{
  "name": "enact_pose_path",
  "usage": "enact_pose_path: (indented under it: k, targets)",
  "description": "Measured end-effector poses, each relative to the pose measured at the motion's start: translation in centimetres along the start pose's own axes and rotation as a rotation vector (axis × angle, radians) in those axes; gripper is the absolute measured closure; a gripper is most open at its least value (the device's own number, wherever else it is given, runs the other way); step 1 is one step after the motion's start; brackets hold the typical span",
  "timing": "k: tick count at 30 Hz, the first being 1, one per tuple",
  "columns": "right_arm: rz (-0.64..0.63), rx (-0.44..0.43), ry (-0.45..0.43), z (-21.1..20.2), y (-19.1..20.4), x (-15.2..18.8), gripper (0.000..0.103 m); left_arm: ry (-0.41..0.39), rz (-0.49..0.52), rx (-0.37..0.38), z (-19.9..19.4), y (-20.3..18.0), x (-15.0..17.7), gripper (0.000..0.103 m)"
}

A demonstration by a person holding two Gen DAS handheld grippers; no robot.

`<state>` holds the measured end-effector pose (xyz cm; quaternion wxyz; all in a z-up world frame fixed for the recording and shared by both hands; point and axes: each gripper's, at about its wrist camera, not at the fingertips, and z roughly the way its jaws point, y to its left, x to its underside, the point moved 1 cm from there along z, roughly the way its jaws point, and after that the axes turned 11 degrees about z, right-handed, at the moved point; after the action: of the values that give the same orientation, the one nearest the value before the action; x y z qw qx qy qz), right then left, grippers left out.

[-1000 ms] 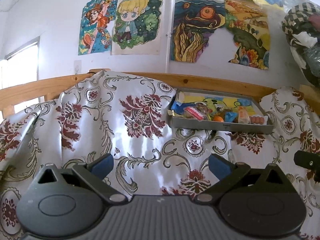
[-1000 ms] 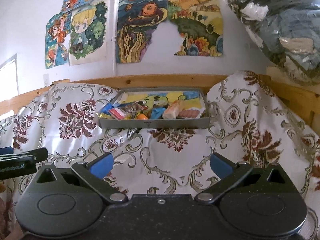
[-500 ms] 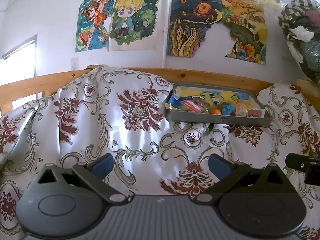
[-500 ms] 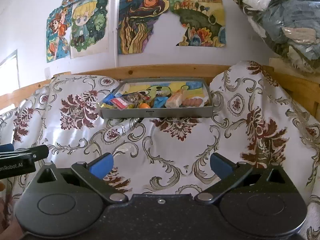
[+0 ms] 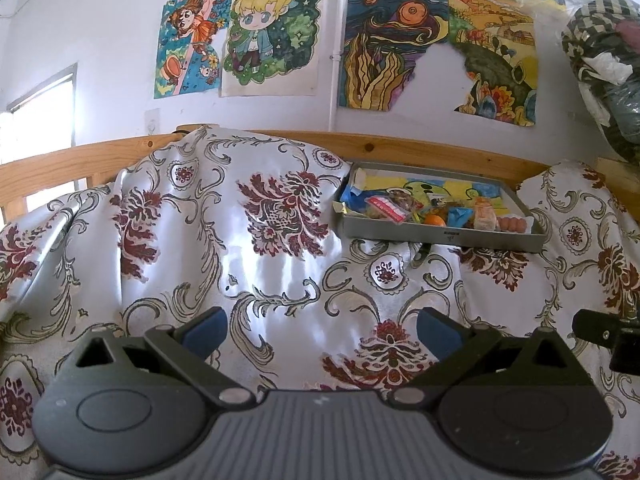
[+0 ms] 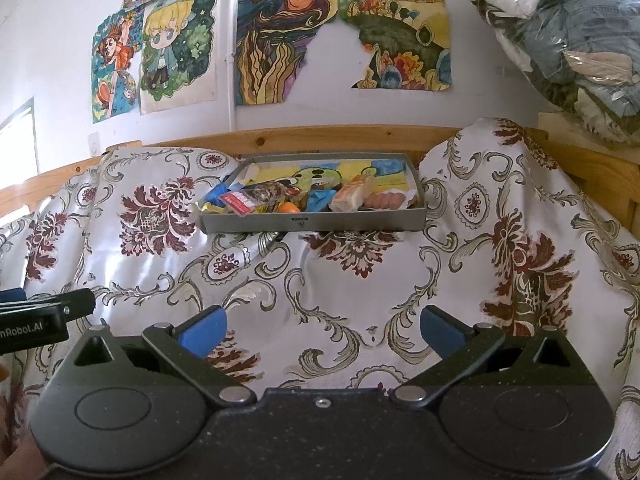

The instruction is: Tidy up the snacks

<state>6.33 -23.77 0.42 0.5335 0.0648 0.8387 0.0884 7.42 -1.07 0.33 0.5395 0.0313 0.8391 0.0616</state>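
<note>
Both my tongs are spread wide and hold nothing: my left gripper and my right gripper hang over a floral cloth. Well ahead of them a shallow grey tray lies on that cloth, its long axis running left to right, one long side facing me. Snacks are heaped inside along the near wall, among them a small orange piece and a row of pink sausages. Coloured drawings hang on the wall behind.
</note>
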Motion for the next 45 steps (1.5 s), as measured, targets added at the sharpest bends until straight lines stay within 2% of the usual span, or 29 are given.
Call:
enact_pose_path:
  k: [45]
  targets:
    - [-0.007, -0.005, 0.017, 0.28, 0.12, 0.54, 0.001, 0.023, -0.019, 0.002, -0.58, -0.29, -0.31, 0.0]
